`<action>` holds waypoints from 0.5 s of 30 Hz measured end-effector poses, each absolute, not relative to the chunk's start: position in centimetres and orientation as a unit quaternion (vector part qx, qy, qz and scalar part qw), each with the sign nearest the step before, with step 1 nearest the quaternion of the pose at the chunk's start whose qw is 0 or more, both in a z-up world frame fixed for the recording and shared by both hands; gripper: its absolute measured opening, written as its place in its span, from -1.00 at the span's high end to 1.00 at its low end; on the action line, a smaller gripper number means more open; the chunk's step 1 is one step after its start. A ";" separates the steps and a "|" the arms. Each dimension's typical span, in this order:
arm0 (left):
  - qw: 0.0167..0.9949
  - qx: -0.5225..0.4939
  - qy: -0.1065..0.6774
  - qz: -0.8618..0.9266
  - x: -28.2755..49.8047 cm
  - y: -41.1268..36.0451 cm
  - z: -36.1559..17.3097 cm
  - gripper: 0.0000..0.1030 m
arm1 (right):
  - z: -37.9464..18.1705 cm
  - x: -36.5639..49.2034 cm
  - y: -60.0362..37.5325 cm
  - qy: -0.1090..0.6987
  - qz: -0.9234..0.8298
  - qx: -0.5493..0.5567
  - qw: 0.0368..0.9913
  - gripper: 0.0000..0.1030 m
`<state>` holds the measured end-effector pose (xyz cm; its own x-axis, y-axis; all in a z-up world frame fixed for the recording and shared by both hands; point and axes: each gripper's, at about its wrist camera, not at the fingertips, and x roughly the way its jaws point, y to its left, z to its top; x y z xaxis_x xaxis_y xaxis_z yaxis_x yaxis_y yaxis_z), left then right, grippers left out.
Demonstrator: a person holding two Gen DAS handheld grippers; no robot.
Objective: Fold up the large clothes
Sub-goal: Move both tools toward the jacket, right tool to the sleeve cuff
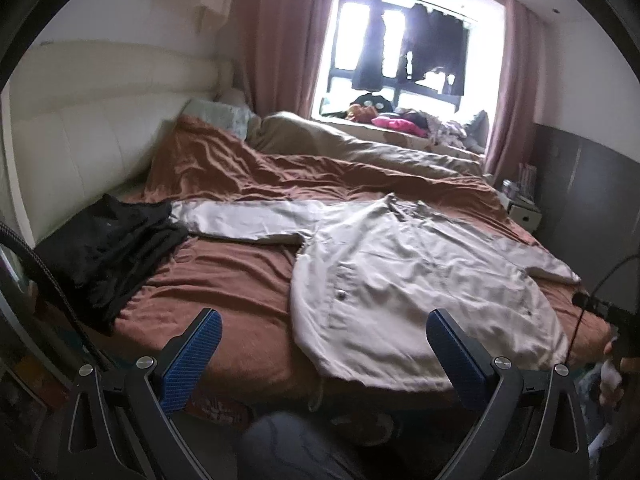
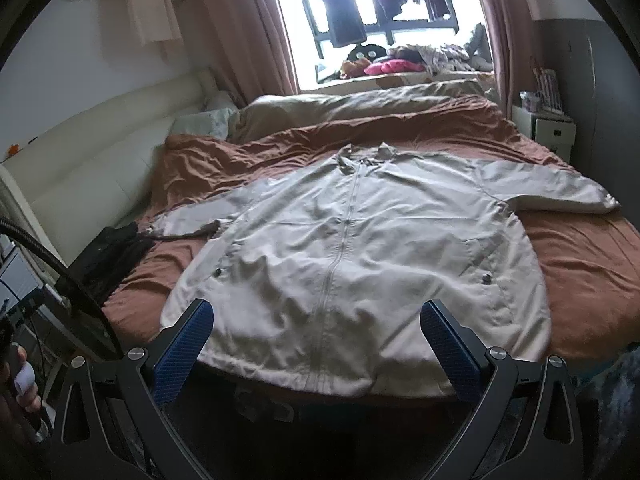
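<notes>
A large beige jacket lies spread flat, front up, on the brown bedspread, zip closed and both sleeves stretched out sideways. Its hem hangs at the bed's near edge. My left gripper hovers open above the near edge, with the jacket's left hem between and beyond its blue pads. My right gripper is open too, held over the middle of the hem, nothing between its fingers. Neither gripper touches the cloth.
A black garment lies heaped at the bed's left side by the cream headboard. A rumpled tan duvet lies at the far end below the window. A white nightstand stands on the right. A hand holds the other gripper's handle.
</notes>
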<state>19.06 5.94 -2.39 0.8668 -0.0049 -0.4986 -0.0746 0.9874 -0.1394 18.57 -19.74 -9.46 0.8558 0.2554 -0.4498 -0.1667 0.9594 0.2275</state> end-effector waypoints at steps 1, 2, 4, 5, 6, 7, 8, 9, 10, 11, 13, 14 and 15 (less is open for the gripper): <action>0.961 -0.084 0.262 0.023 20.2 6.7 -2.7 -0.98 | -9.5 19.6 -19.6 0.249 0.110 0.091 0.958 -1.00; 0.960 -0.087 0.265 0.026 21.0 7.2 -2.9 -0.97 | -9.5 20.4 -19.7 0.253 0.111 0.092 0.957 -1.00; 0.956 -0.096 0.274 0.031 22.9 8.2 -3.3 -0.90 | -9.6 22.4 -19.4 0.262 0.113 0.094 0.954 -1.00; 0.954 -0.101 0.279 0.033 24.0 8.9 -3.5 -0.89 | -9.6 23.2 -19.3 0.266 0.113 0.095 0.953 -1.00; 0.953 -0.105 0.282 0.035 24.7 9.2 -3.7 -0.86 | -9.6 24.2 -19.2 0.269 0.113 0.097 0.951 -1.00; 0.950 -0.110 0.288 0.039 25.9 10.0 -4.0 -0.83 | -9.5 25.2 -19.1 0.272 0.115 0.098 0.950 -1.00; 0.949 -0.114 0.292 0.042 26.7 10.5 -4.3 -0.81 | -9.4 26.1 -19.1 0.278 0.114 0.100 0.949 -1.00; 0.946 -0.120 0.299 0.046 27.7 11.1 -4.6 -0.76 | -9.3 27.1 -19.0 0.279 0.117 0.103 0.948 -1.00; 0.943 -0.125 0.303 0.049 28.5 11.5 -4.8 -0.72 | -9.2 28.2 -18.9 0.282 0.121 0.106 0.946 -1.00; 0.941 -0.133 0.308 0.052 29.5 12.2 -5.1 -0.71 | -9.1 29.2 -18.8 0.282 0.125 0.108 0.945 -1.00; 0.936 -0.145 0.316 0.057 31.3 13.2 -5.6 -0.70 | -8.8 31.3 -18.6 0.283 0.134 0.111 0.943 -1.00; 0.934 -0.150 0.320 0.060 32.4 13.8 -5.9 -0.69 | -8.6 32.3 -18.5 0.283 0.138 0.112 0.943 -1.00; 0.932 -0.152 0.323 0.064 33.3 14.3 -6.1 -0.66 | -8.5 33.3 -18.3 0.281 0.142 0.113 0.942 -0.96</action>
